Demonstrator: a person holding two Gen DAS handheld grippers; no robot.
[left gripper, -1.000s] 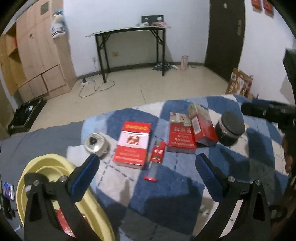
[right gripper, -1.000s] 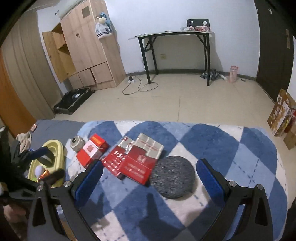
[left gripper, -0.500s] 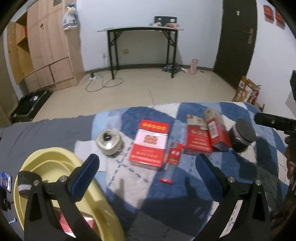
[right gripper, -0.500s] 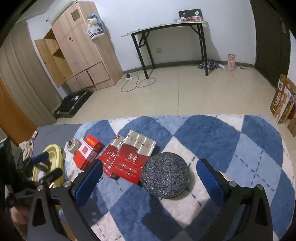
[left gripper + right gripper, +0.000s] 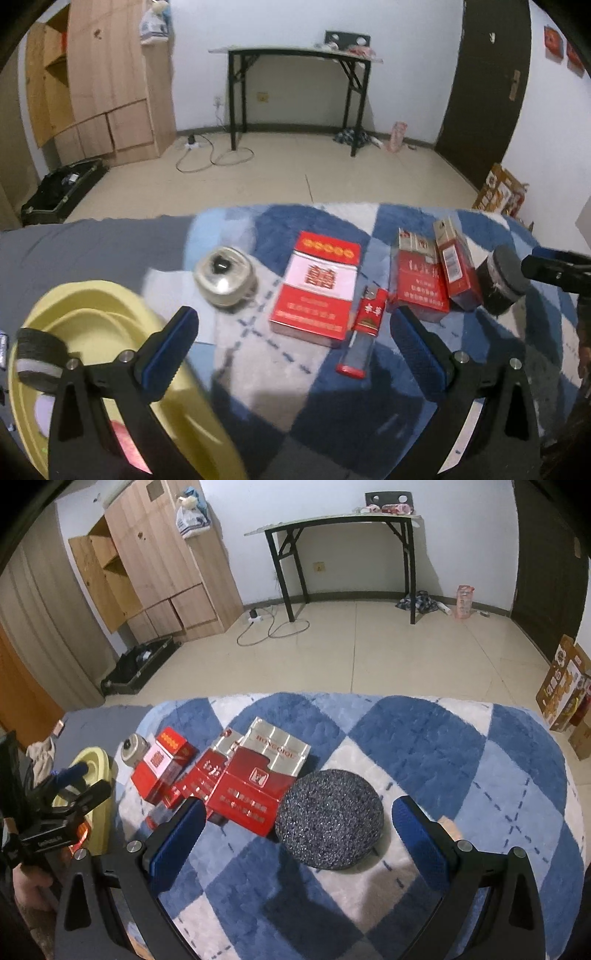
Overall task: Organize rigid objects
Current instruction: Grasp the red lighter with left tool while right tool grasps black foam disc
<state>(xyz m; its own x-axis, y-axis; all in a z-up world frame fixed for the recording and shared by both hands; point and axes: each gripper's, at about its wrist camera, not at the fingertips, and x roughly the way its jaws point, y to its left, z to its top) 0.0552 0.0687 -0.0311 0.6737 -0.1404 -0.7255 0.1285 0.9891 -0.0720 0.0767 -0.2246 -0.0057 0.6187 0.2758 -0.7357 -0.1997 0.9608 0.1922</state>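
Red cardboard marks most of the clutter on the blue-and-white checked fleece blanket (image 5: 258, 402): a large red-and-white cigarette carton (image 5: 314, 286) lies flat at centre, a slim red lighter (image 5: 364, 326) just right of it, two red packs (image 5: 421, 278) beyond, one leaning; a round silvery tin (image 5: 225, 275) sits left of the carton; a yellow plastic basin (image 5: 110, 332) fills the lower left, its contents blurred and half hidden. Only the right wrist view shows the dark speckled round lid (image 5: 332, 818) from above; the left view shows the jar's side. The left hand-held gripper (image 5: 291, 350) and right hand-held gripper (image 5: 295, 834) both hover spread wide, holding nothing.
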